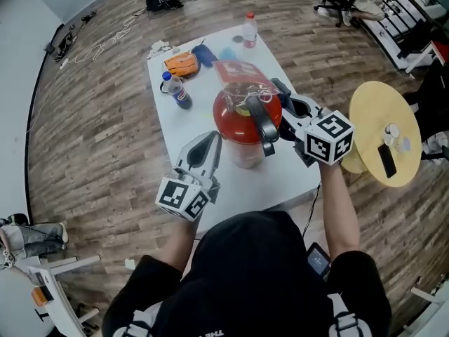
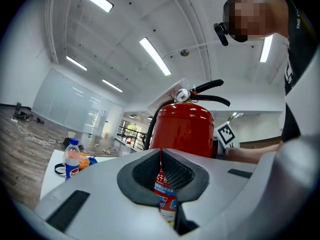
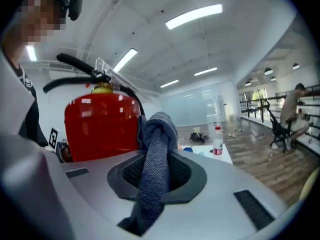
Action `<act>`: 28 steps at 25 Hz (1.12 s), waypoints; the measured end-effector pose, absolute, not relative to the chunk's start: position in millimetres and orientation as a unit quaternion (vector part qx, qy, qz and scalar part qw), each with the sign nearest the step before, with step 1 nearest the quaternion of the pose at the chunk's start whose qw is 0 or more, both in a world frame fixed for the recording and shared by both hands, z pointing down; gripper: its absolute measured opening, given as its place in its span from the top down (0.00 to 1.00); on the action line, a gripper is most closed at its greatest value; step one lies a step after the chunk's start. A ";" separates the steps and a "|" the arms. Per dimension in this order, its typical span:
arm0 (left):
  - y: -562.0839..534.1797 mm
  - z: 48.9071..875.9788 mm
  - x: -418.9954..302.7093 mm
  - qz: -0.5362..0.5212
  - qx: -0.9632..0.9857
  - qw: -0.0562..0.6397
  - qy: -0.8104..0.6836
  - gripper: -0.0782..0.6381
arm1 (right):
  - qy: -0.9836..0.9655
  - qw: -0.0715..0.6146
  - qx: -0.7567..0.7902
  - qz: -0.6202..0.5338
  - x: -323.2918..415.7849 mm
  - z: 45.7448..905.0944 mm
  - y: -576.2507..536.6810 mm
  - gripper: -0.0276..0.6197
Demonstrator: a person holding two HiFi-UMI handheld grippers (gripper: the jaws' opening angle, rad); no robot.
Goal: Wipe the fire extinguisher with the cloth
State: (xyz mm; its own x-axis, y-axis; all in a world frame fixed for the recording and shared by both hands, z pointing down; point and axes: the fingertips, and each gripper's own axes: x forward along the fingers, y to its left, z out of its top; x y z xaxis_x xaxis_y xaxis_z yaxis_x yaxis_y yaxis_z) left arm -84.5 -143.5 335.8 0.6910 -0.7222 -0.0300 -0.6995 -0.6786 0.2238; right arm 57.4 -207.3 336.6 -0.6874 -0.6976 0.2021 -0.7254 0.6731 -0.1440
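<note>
A red fire extinguisher (image 1: 242, 123) with a black handle stands upright in the middle of the white table (image 1: 270, 182). My right gripper (image 1: 287, 108) reaches it from the right and is shut on a dark grey-blue knitted cloth (image 3: 152, 169). In the right gripper view the cloth bunches past the jaw tips, close beside the red cylinder (image 3: 100, 126). My left gripper (image 1: 210, 140) lies level on the table at the extinguisher's left. It is shut and holds nothing, and its tips point at the red cylinder (image 2: 182, 129).
A cola bottle (image 1: 175, 90), an orange item (image 1: 181, 64) and a red-capped water bottle (image 1: 249, 28) stand at the table's far end. A red booklet (image 1: 238, 69) lies behind the extinguisher. A round yellow side table (image 1: 386, 132) stands on the right.
</note>
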 end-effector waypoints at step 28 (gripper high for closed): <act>-153.6 356.7 -84.6 -0.043 0.908 0.115 -0.401 0.85 | -0.947 0.018 0.322 -0.012 56.9 302.9 -121.4 0.81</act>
State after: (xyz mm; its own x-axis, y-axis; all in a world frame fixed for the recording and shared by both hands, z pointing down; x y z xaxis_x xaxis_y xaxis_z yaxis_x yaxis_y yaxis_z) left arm -84.6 -153.6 356.7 0.6750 -0.7377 0.0132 -0.7177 -0.6524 0.2434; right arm 56.9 -121.4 302.9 -0.7926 -0.6091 0.0258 -0.6083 0.7930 0.0331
